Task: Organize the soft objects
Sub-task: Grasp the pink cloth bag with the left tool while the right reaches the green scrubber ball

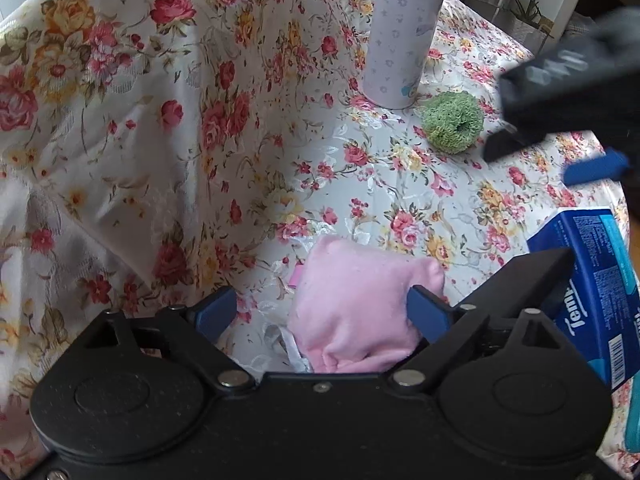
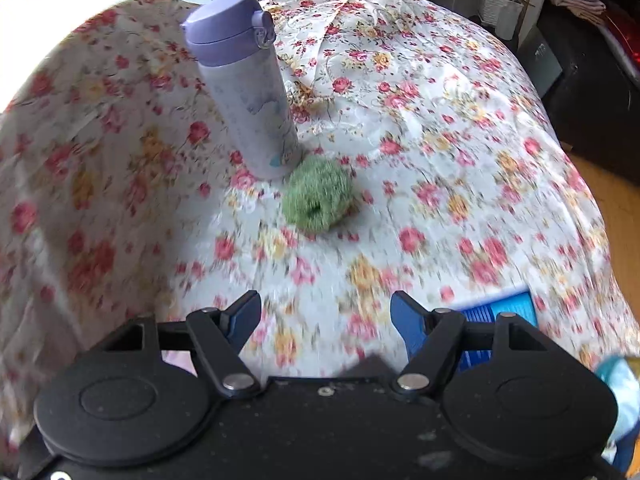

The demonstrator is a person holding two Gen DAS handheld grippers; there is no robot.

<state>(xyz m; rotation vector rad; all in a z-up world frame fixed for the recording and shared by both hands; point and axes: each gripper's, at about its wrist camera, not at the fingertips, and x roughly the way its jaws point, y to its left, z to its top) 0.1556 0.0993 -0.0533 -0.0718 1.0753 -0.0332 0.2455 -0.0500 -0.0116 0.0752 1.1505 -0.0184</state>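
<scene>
A pink soft cloth pouch lies on the floral tablecloth between the fingers of my left gripper. Those jaws stand wide: the left pad is clear of the pouch, the right pad sits at its edge. A green fluffy ring rests farther back beside a bottle. In the right wrist view the same green ring lies ahead of my right gripper, which is open with only tablecloth between its fingers. The right gripper also shows blurred at the right of the left wrist view, just right of the ring.
A lilac lidded bottle stands upright just behind the green ring. A blue tissue pack lies at the right. The cloth rises in a draped fold on the left. Dark furniture stands beyond the table's right edge.
</scene>
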